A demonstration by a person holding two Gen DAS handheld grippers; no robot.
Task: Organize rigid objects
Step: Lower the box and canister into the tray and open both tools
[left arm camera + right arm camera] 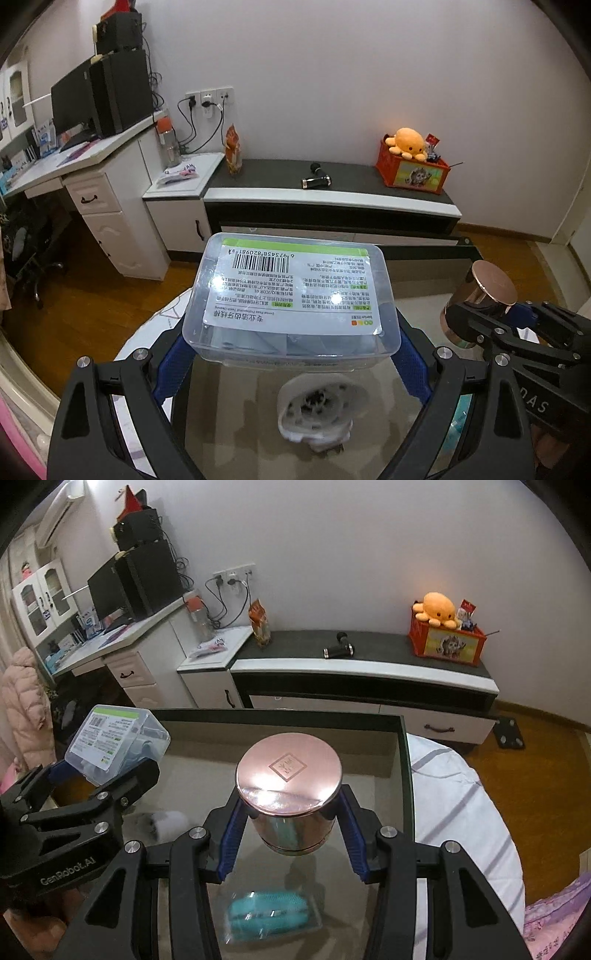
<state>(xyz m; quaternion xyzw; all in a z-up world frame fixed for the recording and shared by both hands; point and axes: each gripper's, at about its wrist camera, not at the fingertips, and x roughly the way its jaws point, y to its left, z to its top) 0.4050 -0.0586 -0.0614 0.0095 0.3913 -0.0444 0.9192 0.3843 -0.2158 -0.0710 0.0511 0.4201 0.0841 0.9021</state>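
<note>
Glass tabletop (369, 746), dark-framed, lies under both grippers; a low TV cabinet (369, 664) stands against the wall beyond it.

Left gripper (291, 343): jaws spread wide and clamped on the clear plastic box (291, 295), blue pads against its two short sides. Box is carried in the air, label and barcode facing up. Contents dimly visible through the walls; cannot identify them.

Right gripper (291, 827): jaws at a middling width, closed on the rose-gold metal jar (288, 797), pads just below the lid rim. Jar is upright and off the glass, which shows its reflection.

Loose on the glass: a teal packaged item (269, 915) below the jar, and a white furry object (314, 417) below the box.

Judgement: both objects mid-transport; destination not identifiable.

Risks:
- Jar wall is polished and curved, contact narrow. Any tilt or jolt could let it slide down through the pads; a drop onto glass could crack the top.
- Box walls are thin and smooth; over-squeeze could bow them or pop the lid, under-squeeze lets the box rotate.
- Grippers travel near each other; converging paths could knock jar against box.
- Lowering without checking could trap the teal item or the furry object beneath.
</note>
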